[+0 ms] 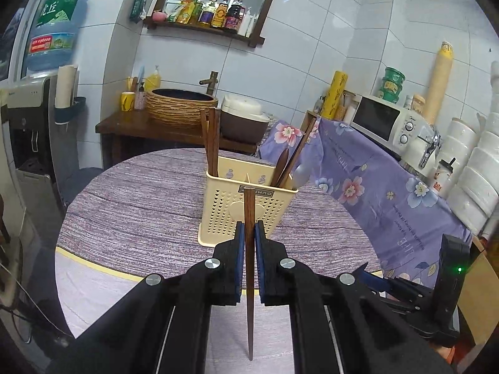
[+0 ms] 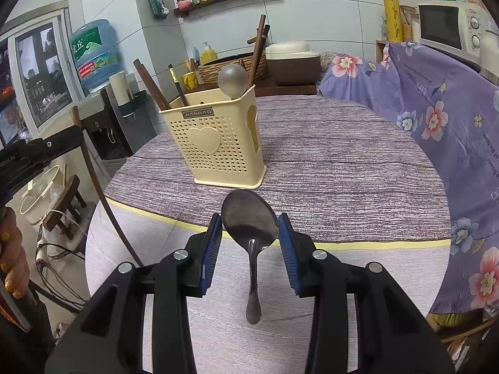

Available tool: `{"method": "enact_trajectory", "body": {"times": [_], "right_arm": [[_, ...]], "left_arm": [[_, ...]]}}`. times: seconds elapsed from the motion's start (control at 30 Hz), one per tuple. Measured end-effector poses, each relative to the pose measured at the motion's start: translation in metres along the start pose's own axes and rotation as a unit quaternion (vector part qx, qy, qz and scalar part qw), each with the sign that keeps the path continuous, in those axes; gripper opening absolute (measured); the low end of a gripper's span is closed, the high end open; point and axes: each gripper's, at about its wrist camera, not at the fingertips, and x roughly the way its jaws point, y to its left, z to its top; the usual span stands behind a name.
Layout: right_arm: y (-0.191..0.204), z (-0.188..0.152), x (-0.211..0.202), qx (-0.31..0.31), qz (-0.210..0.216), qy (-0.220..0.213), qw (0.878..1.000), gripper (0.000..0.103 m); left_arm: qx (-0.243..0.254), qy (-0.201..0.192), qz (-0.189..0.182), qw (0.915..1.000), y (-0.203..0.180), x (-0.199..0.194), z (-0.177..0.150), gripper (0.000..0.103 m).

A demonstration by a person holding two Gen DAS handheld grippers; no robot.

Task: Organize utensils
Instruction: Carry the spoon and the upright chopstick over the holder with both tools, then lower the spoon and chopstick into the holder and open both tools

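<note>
My left gripper (image 1: pixel 248 233) is shut on a dark wooden chopstick (image 1: pixel 249 296), which stands upright with its thin tip pointing down. Just beyond it on the round table (image 1: pixel 124 212) stands a cream perforated utensil holder (image 1: pixel 218 208). The holder has chopsticks (image 1: pixel 210 137) in its left compartment and a wooden spoon (image 1: pixel 282 162) with more sticks in its right. My right gripper (image 2: pixel 249 240) is shut on a metal spoon (image 2: pixel 249 218). Its pads press the bowl's edges and the handle hangs down toward the camera. The holder (image 2: pixel 215 143) stands a little ahead of it, to the left.
A purple floral cloth (image 1: pixel 389 187) drapes over furniture right of the table, with a microwave (image 1: pixel 386 121) behind it. A wooden stand with a basin (image 1: pixel 181 106) and a rice cooker (image 1: pixel 243 118) is behind the table. A water dispenser (image 1: pixel 31 118) stands at the left. A person's hand (image 2: pixel 11 249) shows at the left edge.
</note>
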Motion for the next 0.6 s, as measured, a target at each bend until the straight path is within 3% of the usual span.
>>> {"method": "enact_trajectory", "body": {"times": [0.37, 0.6], "right_arm": [[0.006, 0.018, -0.002, -0.01, 0.034, -0.01, 0.999, 0.038], [0.024, 0.076, -0.006, -0.046, 0.048, -0.048, 0.997, 0.038]], "left_arm": [[0.009, -0.011, -0.01, 0.9998, -0.006, -0.001, 0.016, 0.008], [0.006, -0.011, -0.03, 0.9995, -0.01, 0.008, 0.075, 0.008]]}}
